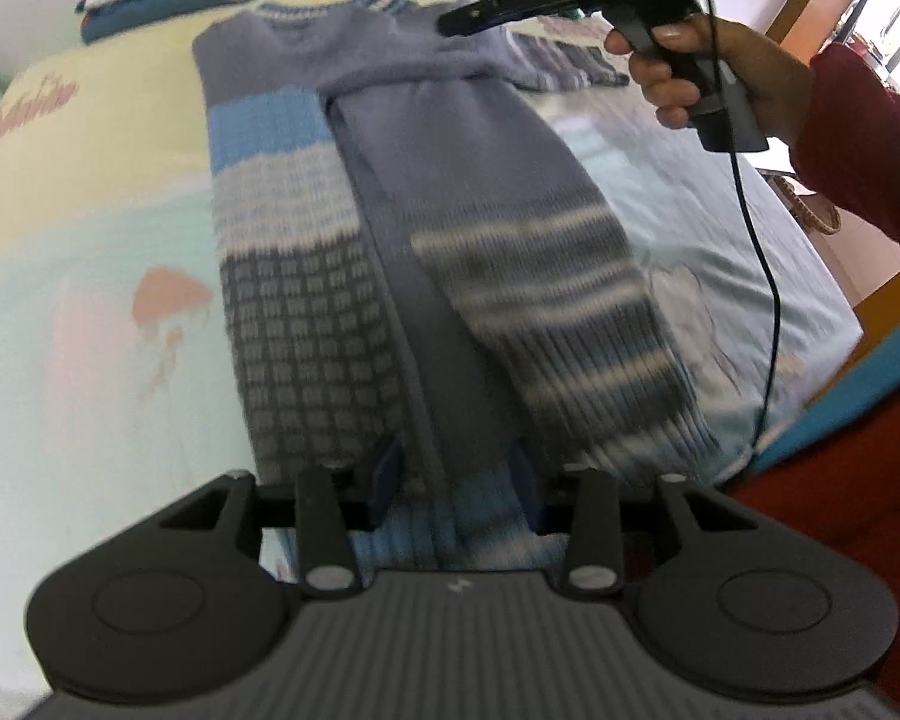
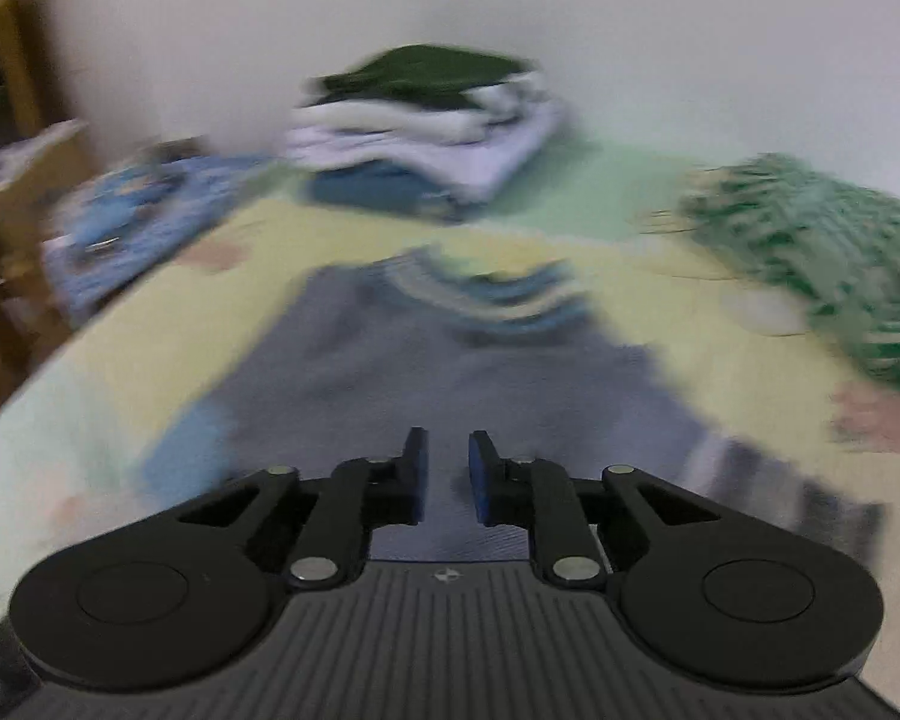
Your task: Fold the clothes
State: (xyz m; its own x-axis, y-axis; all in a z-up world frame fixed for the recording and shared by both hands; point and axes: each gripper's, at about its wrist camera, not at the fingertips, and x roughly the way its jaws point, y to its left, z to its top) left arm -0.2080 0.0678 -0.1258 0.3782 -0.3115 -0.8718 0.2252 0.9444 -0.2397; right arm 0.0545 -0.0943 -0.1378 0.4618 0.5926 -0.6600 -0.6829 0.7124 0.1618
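A grey-blue knitted sweater point(image 1: 306, 198) with light-blue and white bands lies flat on the bed, collar away from me. One sleeve point(image 1: 528, 276) is folded down along its length. A second striped cuff point(image 1: 570, 63) sticks out to the right near the shoulder. My left gripper point(image 1: 457, 474) sits at the near hem, and the hem's fabric fills the gap between its blue pads. A hand holds my right gripper point(image 1: 450, 23) over the far right shoulder. In the right wrist view the right gripper point(image 2: 449, 456) hovers above the sweater point(image 2: 402, 354), jaws slightly apart with nothing between them.
A stack of folded clothes point(image 2: 426, 132) stands at the head of the bed point(image 1: 90, 192). A green-and-white striped garment point(image 2: 822, 252) lies at the far right. A black cable point(image 1: 756, 252) hangs from the right gripper. A wicker basket point(image 1: 810, 204) sits past the bed's right edge.
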